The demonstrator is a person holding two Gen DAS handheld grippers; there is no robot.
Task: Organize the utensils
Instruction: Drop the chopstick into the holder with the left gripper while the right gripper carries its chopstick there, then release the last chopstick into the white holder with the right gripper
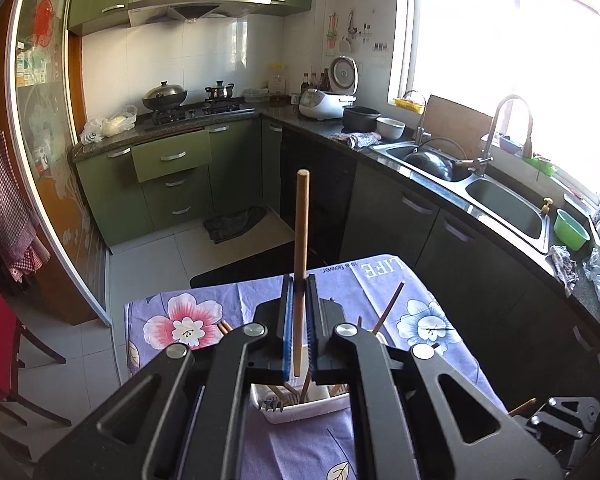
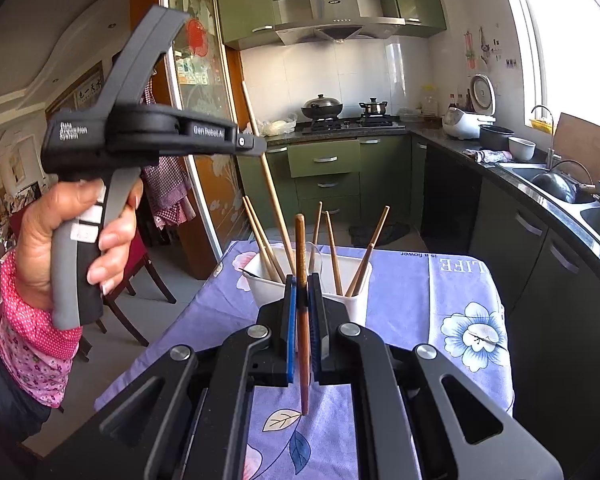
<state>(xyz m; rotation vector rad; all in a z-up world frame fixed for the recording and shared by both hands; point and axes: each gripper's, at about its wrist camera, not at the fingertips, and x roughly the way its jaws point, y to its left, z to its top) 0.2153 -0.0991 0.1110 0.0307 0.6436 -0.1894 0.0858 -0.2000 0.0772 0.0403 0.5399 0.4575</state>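
Your right tool (image 2: 302,308) is clamped on a dark wooden chopstick (image 2: 301,280), held upright. Your left tool (image 1: 299,300) pinches a paler chopstick (image 1: 301,240) (also upright). Just beyond the right tool, the white holder (image 2: 356,300) of chopsticks stands on the flowered desk (image 2: 420,288).

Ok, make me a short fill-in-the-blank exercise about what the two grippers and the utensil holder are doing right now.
1. The left gripper is shut on a light wooden ____.
2. The right gripper clamps a darker chopstick whose lower tip hangs over the ____ tablecloth.
3. The white utensil holder on the table has several chopsticks standing ____ it.
4. On the stove at the back sits a lidded ____.

Missing words: chopstick; floral; in; wok
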